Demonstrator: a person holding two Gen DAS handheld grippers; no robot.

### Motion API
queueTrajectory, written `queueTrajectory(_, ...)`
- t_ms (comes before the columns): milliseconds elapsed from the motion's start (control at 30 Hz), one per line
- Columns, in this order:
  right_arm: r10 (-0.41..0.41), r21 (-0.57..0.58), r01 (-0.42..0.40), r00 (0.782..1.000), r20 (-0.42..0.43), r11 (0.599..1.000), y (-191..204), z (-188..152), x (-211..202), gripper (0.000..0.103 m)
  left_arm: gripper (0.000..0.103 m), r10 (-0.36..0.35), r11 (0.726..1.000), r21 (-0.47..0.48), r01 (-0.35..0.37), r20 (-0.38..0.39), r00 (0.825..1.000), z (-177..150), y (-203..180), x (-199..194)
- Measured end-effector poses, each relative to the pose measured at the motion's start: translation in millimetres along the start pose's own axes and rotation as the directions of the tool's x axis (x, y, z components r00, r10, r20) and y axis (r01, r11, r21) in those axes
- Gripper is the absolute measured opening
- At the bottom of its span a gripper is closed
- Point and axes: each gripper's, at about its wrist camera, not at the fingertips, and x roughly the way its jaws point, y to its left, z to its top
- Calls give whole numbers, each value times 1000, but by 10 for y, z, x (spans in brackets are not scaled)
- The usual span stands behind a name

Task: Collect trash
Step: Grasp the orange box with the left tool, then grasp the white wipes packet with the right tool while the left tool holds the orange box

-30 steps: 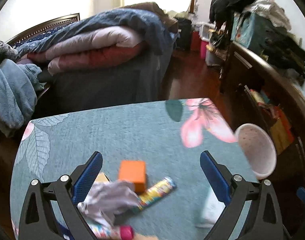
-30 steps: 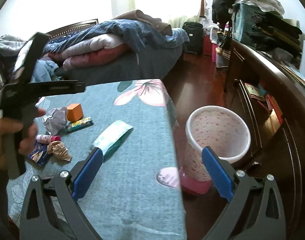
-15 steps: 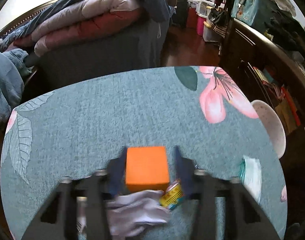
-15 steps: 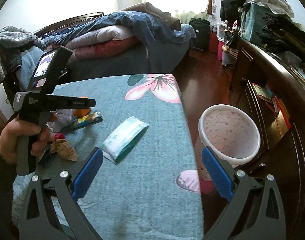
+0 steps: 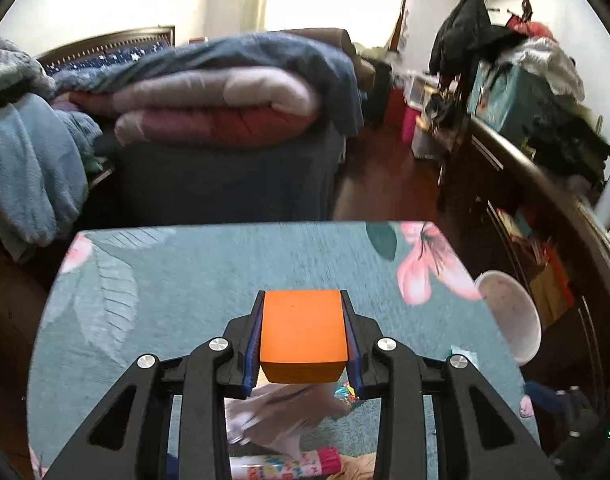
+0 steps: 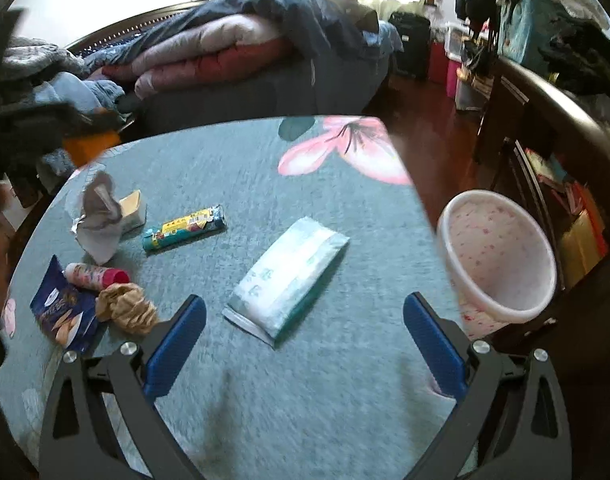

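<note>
Both blue pads of your left gripper (image 5: 303, 340) now pinch the orange block (image 5: 303, 332) from either side, and the block hangs clear of the teal floral tablecloth (image 5: 209, 264), with the crumpled grey wrapper (image 5: 281, 412) and the pink-capped tube (image 5: 281, 466) lying under it. A second ago those jaws stood wide around the block as it sat on the cloth; half a second ago they were pressed on it with the block down among the litter. So the first piece is picked and, as I judge it, your next job is to carry it to the pink speckled bin (image 6: 499, 258) standing off the table's right edge. Your right gripper (image 6: 303, 344) has its jaws spread and empty, hovering just short of the pale green tissue pack (image 6: 289, 276), which sits nearer its fingers than a second ago. Further out lie the candy tube (image 6: 185, 228), the brown paper wad (image 6: 127, 308) and the blue snack packet (image 6: 63, 312), all uncollected.
</note>
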Motion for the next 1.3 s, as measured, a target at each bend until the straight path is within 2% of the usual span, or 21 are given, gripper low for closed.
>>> queueTrajectory(133, -15, 0, 15, 999, -28, 1000, 115, 58, 175, 99, 34, 9, 1000, 11, -9, 49, 999, 40, 23, -185)
queueTrajectory(267, -35, -15, 34, 998, -46, 999, 244, 116, 305, 98, 34, 1, 1000, 13, -2, 62, 998, 42, 48, -272)
queueTrajectory(333, -30, -9, 30, 998, -64, 1000, 286, 138, 370, 85, 34, -4, 1000, 12, 4, 62, 998, 28, 68, -300)
queueTrajectory(400, -33, -5, 33, 996, -86, 999, 298, 138, 444, 79, 34, -2, 1000, 15, 1, 63, 998, 16, 79, -314)
queueTrajectory(467, -42, -16, 41, 997, -70, 999, 326, 132, 438, 71, 34, 7, 1000, 18, -8, 67, 998, -4, 84, -326)
queueTrajectory(533, -34, -23, 33, 997, -63, 999, 331, 131, 417, 49, 34, 14, 1000, 23, -16, 67, 998, -18, 83, -334)
queueTrajectory(733, -14, -41, 12, 998, -58, 999, 316, 96, 326, 46, 34, 13, 1000, 26, -14, 62, 998, -42, 35, -376)
queueTrajectory(967, 22, -20, -22, 1000, -6, 1000, 176, 39, -28, 46, 34, 0, 999, 46, -3, 71, 997, -42, -128, -471)
queueTrajectory(1300, 52, 14, -52, 997, 51, 999, -148, -51, -425, 47, 34, -32, 995, 92, 24, 83, 996, -28, -565, -558)
